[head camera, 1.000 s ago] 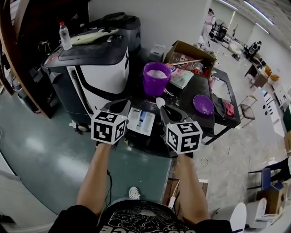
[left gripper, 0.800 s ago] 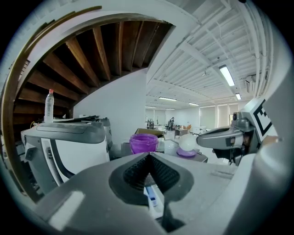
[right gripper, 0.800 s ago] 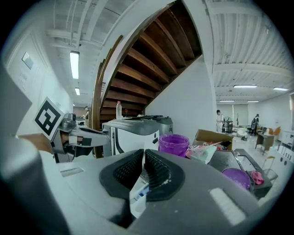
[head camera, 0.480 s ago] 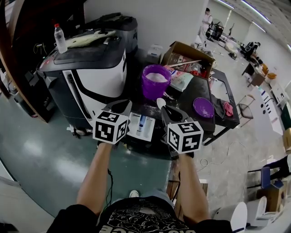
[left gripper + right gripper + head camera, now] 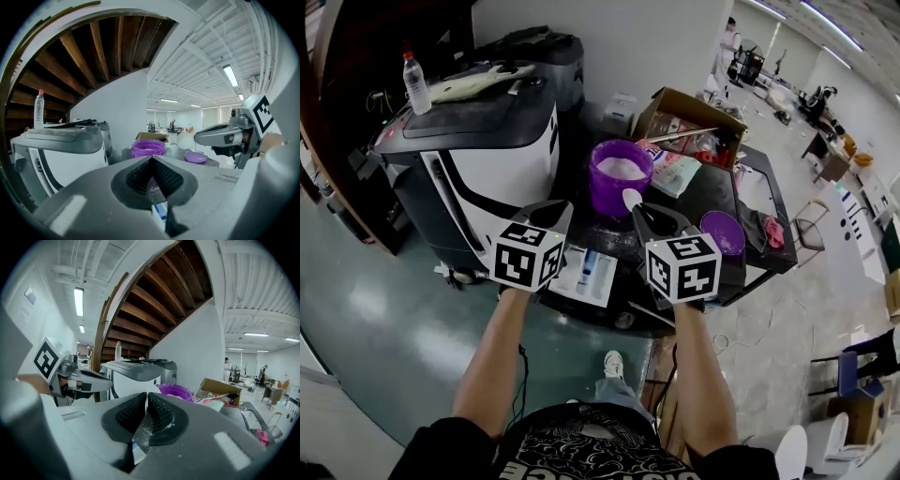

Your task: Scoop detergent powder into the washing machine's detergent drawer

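A purple tub [image 5: 619, 187] of white detergent powder [image 5: 624, 167] stands on the dark table [image 5: 694, 202], beside the washing machine [image 5: 487, 155]. The white detergent drawer [image 5: 569, 264] juts out below both grippers. My right gripper [image 5: 639, 212] is shut on the handle of a white scoop [image 5: 631, 199], whose bowl sits at the tub's near rim; the left gripper view shows that scoop [image 5: 185, 140] too. My left gripper [image 5: 551, 208] hangs over the drawer's left side, shut and holding nothing. The tub [image 5: 174, 391] lies straight ahead in the right gripper view.
A purple lid [image 5: 720, 232] lies on the table's right part. An open cardboard box [image 5: 689, 117] with packets stands behind the tub. A plastic bottle [image 5: 414, 82] stands on the machine's lid. Green floor lies to the left.
Both grippers have shifted a little forward over the drawer, and the scoop's bowl is now closer to the tub's rim. The jaws stand as before.
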Tool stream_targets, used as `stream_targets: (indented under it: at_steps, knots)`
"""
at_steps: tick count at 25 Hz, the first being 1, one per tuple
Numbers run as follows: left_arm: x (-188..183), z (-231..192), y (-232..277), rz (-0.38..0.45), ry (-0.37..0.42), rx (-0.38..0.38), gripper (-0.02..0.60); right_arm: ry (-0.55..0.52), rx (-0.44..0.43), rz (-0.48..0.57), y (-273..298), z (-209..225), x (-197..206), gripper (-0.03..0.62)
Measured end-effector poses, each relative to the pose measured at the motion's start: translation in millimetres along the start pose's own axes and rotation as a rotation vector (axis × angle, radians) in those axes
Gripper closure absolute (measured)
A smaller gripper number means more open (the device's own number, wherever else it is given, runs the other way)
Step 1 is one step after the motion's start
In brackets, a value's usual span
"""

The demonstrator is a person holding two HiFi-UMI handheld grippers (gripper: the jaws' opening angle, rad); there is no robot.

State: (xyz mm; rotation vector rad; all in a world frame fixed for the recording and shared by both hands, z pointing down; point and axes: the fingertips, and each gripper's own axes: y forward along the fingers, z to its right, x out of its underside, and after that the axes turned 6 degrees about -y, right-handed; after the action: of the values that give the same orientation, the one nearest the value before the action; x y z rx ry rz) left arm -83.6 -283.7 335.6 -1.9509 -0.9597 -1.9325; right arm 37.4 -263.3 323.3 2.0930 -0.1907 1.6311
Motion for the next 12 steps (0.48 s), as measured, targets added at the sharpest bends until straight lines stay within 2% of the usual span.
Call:
stream_targets:
  at_steps: [12]
  knots:
    - [-12.0,-14.6,71.3,-0.01,-0.02,-0.071,0.58,-0.092,-0.093,-0.039,63.4,65.8,-6.8,0.559]
